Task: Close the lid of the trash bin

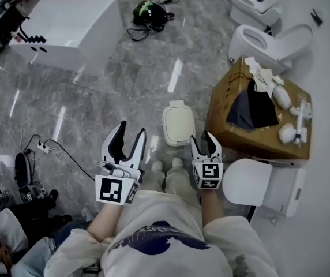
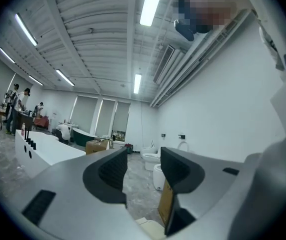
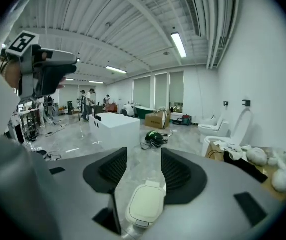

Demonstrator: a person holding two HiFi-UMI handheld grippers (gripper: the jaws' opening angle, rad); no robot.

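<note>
The small cream trash bin stands on the grey marble floor just ahead of my feet. Its lid lies flat on top. In the right gripper view the trash bin shows low down, below the gap between the jaws, and nothing touches it. My right gripper hangs above and to the right of the bin, open and empty. My left gripper is to the bin's left, also open with nothing between its fingers. In its own view the left gripper points level across the room. The right gripper tilts slightly down.
A cardboard box with dark cloth and white items stands right of the bin. A white toilet is at the near right, more toilets are at the far right. A white block and a black-green helmet lie further off. A power strip with cables is on the left.
</note>
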